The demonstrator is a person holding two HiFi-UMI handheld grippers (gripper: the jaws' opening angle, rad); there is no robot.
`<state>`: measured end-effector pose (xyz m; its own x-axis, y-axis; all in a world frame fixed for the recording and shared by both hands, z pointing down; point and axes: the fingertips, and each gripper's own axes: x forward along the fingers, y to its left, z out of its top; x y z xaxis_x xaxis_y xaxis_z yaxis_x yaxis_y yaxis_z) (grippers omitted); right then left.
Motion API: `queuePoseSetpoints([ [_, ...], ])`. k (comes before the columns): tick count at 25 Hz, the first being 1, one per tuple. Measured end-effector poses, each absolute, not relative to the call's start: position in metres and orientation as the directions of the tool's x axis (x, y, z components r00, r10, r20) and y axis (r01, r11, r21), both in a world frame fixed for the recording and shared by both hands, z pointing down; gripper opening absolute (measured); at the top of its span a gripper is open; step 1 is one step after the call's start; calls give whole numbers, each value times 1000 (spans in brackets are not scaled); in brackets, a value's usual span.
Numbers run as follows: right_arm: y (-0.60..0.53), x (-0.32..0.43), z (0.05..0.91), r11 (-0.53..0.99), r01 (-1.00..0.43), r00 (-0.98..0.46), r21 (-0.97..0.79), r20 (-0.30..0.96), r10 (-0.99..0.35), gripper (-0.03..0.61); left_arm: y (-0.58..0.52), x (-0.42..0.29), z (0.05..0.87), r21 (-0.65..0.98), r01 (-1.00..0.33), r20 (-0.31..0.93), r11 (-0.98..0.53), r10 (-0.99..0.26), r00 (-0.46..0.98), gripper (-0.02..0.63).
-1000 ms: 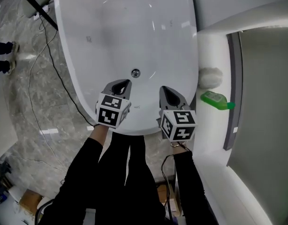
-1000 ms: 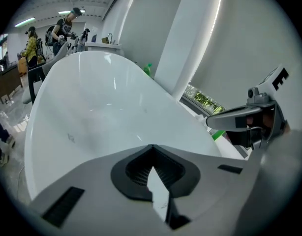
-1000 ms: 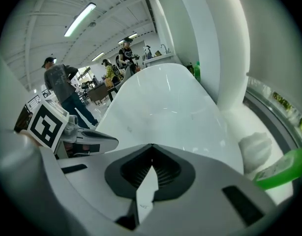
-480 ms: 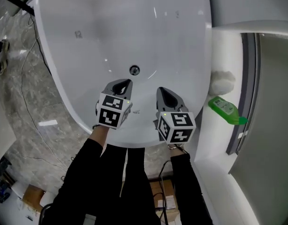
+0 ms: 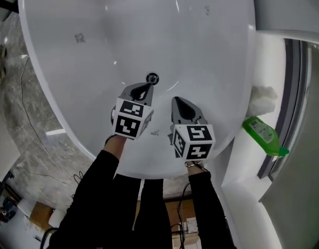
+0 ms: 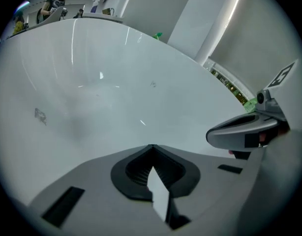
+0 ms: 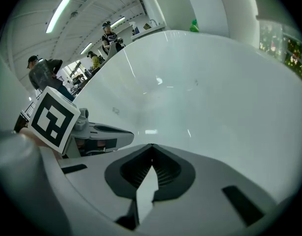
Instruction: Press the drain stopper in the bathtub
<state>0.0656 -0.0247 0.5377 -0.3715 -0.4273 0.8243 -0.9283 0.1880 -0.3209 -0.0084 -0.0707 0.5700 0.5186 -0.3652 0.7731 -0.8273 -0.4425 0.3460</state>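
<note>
The round metal drain stopper (image 5: 152, 78) sits in the floor of the white bathtub (image 5: 97, 30). In the head view my left gripper (image 5: 147, 86) is shut, its tip just short of the stopper on the near side; whether it touches I cannot tell. My right gripper (image 5: 176, 100) is also shut and hovers over the tub floor, to the right of the stopper and nearer me. In the left gripper view the shut left gripper (image 6: 151, 147) hides the stopper, and the right gripper (image 6: 242, 131) shows at the right. The right gripper view shows the right gripper (image 7: 152, 146) closed, with the left gripper (image 7: 104, 133) beside it.
A green bottle (image 5: 264, 135) and a white lump (image 5: 263, 98) lie on the white ledge right of the tub. A cable (image 5: 30, 115) runs over the marble floor at the left. The tub's near rim (image 5: 149, 173) is just in front of my legs. People stand far off (image 7: 43, 73).
The view has shifted over the tub. My left gripper has moved forward, closing most of the gap to the stopper. The right gripper stays beside it, slightly behind.
</note>
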Motion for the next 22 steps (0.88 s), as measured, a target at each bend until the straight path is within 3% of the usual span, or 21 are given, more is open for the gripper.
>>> queuePoseSetpoints([
  [22, -42, 53, 664, 189, -923, -380, -336, 874, -303, 2, -70, -11, 706, 352, -857, 842, -376, -274, 465, 5],
])
